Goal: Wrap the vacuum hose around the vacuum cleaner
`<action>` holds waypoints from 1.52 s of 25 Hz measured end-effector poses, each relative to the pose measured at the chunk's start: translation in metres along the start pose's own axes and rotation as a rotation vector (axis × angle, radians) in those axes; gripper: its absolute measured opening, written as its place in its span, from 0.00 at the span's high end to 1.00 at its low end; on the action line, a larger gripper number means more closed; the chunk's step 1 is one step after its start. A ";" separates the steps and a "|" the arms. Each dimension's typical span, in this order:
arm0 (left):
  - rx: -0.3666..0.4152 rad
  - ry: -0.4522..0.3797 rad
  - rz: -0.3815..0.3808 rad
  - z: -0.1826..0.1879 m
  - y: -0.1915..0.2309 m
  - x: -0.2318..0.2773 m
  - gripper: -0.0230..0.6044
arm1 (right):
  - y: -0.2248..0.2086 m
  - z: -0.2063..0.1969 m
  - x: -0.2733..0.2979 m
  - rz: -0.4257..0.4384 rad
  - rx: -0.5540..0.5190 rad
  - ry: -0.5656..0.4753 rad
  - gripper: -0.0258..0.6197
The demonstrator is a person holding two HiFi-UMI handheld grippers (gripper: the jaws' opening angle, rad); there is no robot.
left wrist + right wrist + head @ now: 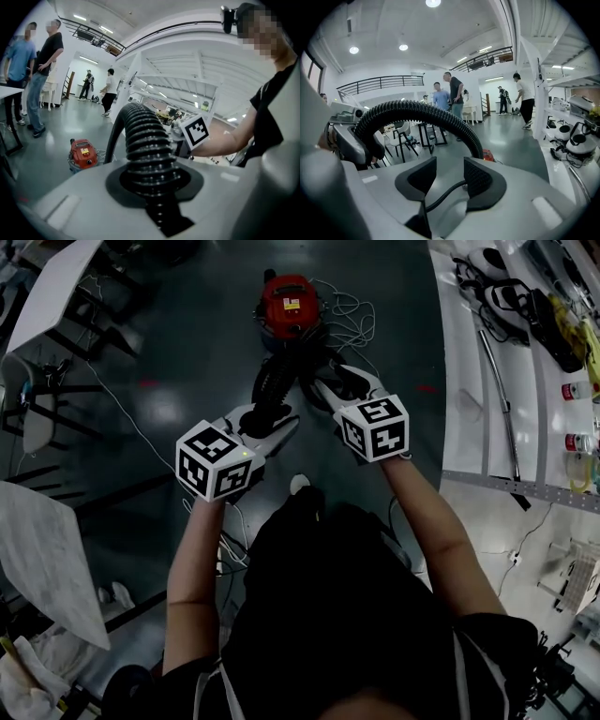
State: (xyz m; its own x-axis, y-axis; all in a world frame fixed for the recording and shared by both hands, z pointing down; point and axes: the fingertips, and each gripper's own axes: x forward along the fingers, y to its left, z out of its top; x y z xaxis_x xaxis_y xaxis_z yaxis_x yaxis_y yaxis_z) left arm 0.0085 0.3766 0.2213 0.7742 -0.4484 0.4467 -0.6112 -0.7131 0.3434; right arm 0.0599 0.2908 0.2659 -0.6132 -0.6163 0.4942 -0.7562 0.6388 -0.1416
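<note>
Two claws out: my left claw (152, 180) clamps the ribbed vacuum hose (143, 136) — looks bendy, light, springy — my right claw (447, 176) gapes empty. I'd grab the arc ahead; the vacuum cleaner (286, 301) sits on the floor beyond.

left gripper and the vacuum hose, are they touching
Touching. The left gripper view shows the left gripper with both jaws clamped on the ribbed vacuum hose.
</note>
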 end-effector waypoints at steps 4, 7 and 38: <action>0.006 0.029 -0.023 0.000 0.018 -0.002 0.82 | 0.001 0.014 0.013 -0.018 -0.018 -0.004 0.65; 0.021 0.051 -0.034 0.003 0.030 -0.001 0.82 | 0.002 0.021 0.019 -0.008 -0.013 -0.012 0.65; 0.049 0.234 -0.146 0.070 0.119 0.078 0.81 | -0.103 0.096 0.122 -0.104 -0.232 -0.026 0.40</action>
State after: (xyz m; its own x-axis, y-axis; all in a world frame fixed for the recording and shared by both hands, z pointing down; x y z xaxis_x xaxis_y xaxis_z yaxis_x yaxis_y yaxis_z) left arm 0.0076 0.2188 0.2391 0.7913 -0.2063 0.5755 -0.4824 -0.7890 0.3805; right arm 0.0410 0.1052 0.2584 -0.5424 -0.6941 0.4734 -0.7448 0.6580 0.1114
